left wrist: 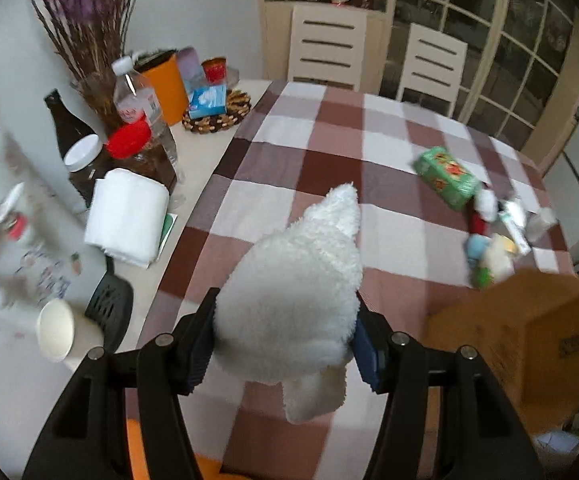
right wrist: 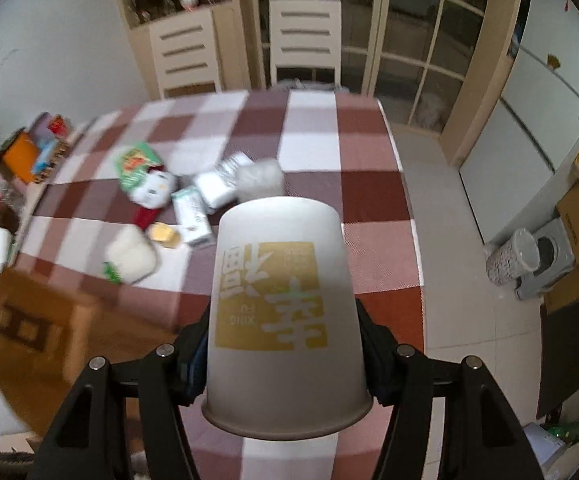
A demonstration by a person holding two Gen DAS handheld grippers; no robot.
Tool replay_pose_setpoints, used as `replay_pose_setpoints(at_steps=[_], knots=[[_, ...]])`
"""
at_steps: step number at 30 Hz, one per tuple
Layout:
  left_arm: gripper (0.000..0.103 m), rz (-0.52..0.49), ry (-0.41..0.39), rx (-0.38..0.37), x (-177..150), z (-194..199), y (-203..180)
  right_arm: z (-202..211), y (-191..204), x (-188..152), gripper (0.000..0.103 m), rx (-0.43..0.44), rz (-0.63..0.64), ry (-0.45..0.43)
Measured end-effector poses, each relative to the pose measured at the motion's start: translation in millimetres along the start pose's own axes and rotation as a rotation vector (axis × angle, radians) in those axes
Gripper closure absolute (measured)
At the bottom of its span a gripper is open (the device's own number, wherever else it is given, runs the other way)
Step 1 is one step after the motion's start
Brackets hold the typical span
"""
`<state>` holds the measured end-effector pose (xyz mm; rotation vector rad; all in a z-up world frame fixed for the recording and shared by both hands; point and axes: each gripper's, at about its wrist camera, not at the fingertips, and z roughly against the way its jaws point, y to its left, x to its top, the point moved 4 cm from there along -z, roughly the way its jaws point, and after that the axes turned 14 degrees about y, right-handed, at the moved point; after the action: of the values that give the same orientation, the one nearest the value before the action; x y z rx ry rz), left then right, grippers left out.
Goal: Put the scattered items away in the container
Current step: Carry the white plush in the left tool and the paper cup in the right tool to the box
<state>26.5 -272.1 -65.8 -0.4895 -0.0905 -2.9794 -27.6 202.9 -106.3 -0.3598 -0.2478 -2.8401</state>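
Note:
My left gripper [left wrist: 285, 344] is shut on a white plush toy [left wrist: 293, 300] and holds it above the checked tablecloth [left wrist: 329, 152]. My right gripper [right wrist: 285, 356] is shut on a white paper cup [right wrist: 285, 320] with a gold label, held upside down above the table. The cardboard box [left wrist: 529, 344] stands at the table's near edge, also in the right wrist view [right wrist: 37, 320]. Scattered items lie on the cloth: a green packet [left wrist: 445, 178] [right wrist: 137, 166], white packets [right wrist: 193, 212], a white fluffy toy [right wrist: 131, 254] and a yellow block [right wrist: 164, 235].
The left side of the table is crowded with a water bottle [left wrist: 141, 108], a dark bottle [left wrist: 65, 128], a paper towel roll [left wrist: 127, 216], a paper cup [left wrist: 63, 334] and an orange box [left wrist: 167, 84]. Two chairs [right wrist: 305, 40] stand behind the table. A bin [right wrist: 513, 258] stands on the floor at right.

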Motion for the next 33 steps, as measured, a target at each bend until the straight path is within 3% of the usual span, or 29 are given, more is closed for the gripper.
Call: replay_pose_setpoints(at_steps=[4,10,14,22,33], knots=[[0.043,-0.002,-0.013,-0.028,-31.1,28.9,-22.1,42.0,21.8,-28.0,0.041,0.056,0.020,-0.054],[0.043,-0.045,-0.049,-0.081,-60.4,68.7,-68.0,69.7,68.8,-59.1,0.041,0.137,0.103,-0.080],[0.043,-0.095,-0.081,-0.109,-63.4,98.1,-102.8,86.1,101.5,-69.5,0.041,0.175,0.177,-0.110],[0.043,-0.160,-0.077,-0.048,-45.9,122.0,-170.4,107.8,147.4,-74.0,0.041,0.180,0.245,-0.191],[0.043,-0.237,0.106,0.001,-64.3,88.3,-201.7,104.7,167.8,-90.6,0.041,0.141,0.257,-0.156]])
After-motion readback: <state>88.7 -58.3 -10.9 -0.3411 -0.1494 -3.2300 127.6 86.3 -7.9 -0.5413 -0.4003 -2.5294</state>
